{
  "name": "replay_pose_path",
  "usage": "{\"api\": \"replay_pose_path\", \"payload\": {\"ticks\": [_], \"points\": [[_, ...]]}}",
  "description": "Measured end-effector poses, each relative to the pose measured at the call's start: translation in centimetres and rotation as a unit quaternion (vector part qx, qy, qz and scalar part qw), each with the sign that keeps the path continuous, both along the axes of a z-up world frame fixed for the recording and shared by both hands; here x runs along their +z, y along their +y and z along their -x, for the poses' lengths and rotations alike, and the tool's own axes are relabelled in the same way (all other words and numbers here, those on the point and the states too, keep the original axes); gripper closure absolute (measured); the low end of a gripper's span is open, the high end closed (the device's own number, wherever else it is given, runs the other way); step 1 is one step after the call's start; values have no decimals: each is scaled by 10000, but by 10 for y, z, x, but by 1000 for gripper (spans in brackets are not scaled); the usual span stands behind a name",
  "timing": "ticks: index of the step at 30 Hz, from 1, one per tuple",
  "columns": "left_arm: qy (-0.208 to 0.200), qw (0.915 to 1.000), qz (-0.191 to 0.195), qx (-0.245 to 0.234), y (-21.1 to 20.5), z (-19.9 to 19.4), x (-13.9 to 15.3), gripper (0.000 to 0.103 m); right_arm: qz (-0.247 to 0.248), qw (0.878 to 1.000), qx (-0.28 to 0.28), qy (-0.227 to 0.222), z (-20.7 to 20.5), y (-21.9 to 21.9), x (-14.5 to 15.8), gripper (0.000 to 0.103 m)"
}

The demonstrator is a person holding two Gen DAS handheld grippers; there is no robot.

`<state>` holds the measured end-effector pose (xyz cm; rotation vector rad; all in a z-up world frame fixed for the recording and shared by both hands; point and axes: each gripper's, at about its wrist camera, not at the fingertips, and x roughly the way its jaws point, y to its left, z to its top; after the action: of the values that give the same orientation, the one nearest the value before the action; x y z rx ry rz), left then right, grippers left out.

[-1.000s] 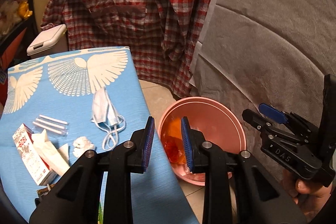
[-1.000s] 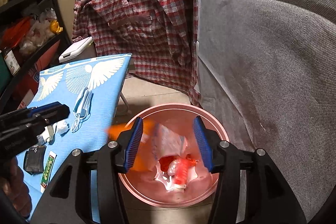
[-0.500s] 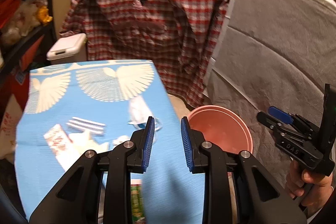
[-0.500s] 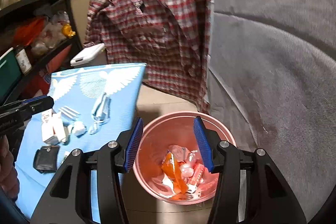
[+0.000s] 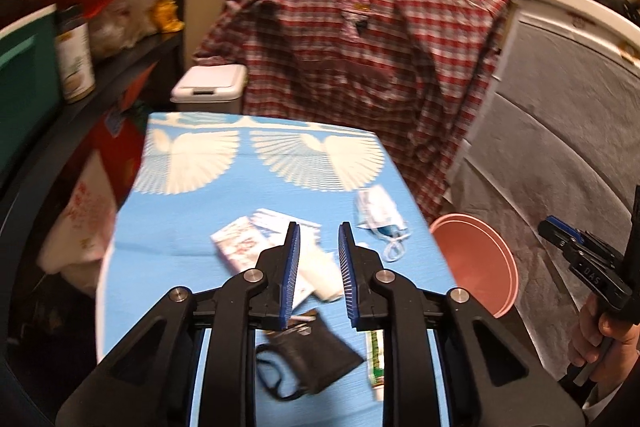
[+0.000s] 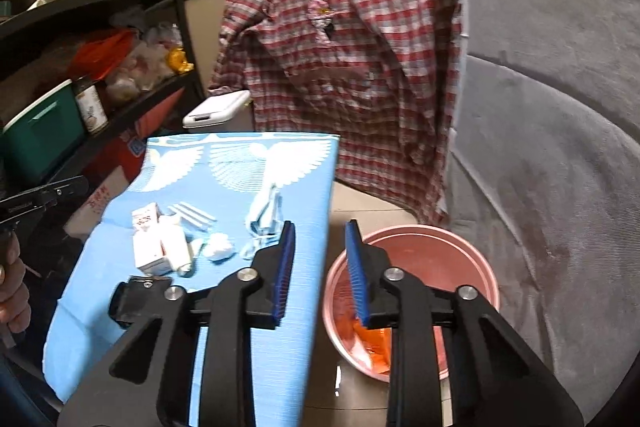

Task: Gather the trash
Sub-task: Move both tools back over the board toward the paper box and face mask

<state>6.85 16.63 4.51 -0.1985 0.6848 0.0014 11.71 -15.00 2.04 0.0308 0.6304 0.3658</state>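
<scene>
Blue cloth with white wings covers the bench (image 5: 188, 219), carrying a face mask (image 5: 378, 213), small carton (image 5: 240, 245), black pouch (image 5: 308, 359) and green tube (image 5: 375, 363). Both the left hand-held gripper (image 5: 318, 277) and right hand-held gripper (image 6: 320, 273) are closing on nothing. Only the right view shows orange wrappers (image 6: 370, 345) inside the pink bin (image 6: 472, 259), at the bench's 3 o'clock below a plaid shirt (image 6: 360, 67).

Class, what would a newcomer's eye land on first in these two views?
Probably the red checked shirt hanging at the back. Next, the blue cloth with white wings, strewn with litter. Then the pink bucket on the floor to its right, with orange wrappers inside.
</scene>
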Motion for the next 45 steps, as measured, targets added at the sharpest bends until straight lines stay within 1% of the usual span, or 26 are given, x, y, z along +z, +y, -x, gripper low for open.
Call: {"api": "replay_pose_path", "payload": {"ticks": [3,7,14,21,28,31,32,33,34,35,36,38,39,41,45], "points": [[65,9998,105,171,19,3,-6,85,2,9999,107,-19,2,12,1,80],[144,9995,142,228,28,-3,-13,85,23,9998,221,8,0,25,-1,80],[292,9995,95,69,20,-22,-30,85,-36,9994,335,99,-9,38,-8,80],[506,9987,11,-70,10,-48,-52,85,75,9982,511,304,-32,57,-29,80],[747,9972,-14,-25,12,-73,-76,85,82,9970,665,393,-63,81,-41,79],[820,9966,8,1,13,-83,-84,84,151,9963,704,469,-83,94,-53,79],[839,9965,2,0,12,-86,-86,80,156,9960,717,512,-89,97,-56,77],[867,9962,-18,-10,10,-89,-89,69,171,9955,738,577,-95,101,-62,73],[883,9961,-40,-20,8,-92,-90,62,201,9950,746,637,-102,104,-67,71],[903,9959,-97,-45,5,-95,-93,53,219,9947,745,679,-106,106,-71,66],[923,9956,-159,-61,3,-97,-95,51,222,9943,737,738,-112,108,-76,63],[1049,9938,-356,-92,-4,-102,-101,50,181,9935,725,853,-121,110,-83,60],[1102,9931,-392,-91,-3,-103,-103,49,143,9931,715,922,-127,111,-87,58],[1216,9916,-425,-145,-5,-105,-109,49,103,9924,682,1023,-135,111,-94,57],[1242,9896,-670,-262,-10,-106,-113,46,21,9900,658,1247,-149,113,-106,57]]}}
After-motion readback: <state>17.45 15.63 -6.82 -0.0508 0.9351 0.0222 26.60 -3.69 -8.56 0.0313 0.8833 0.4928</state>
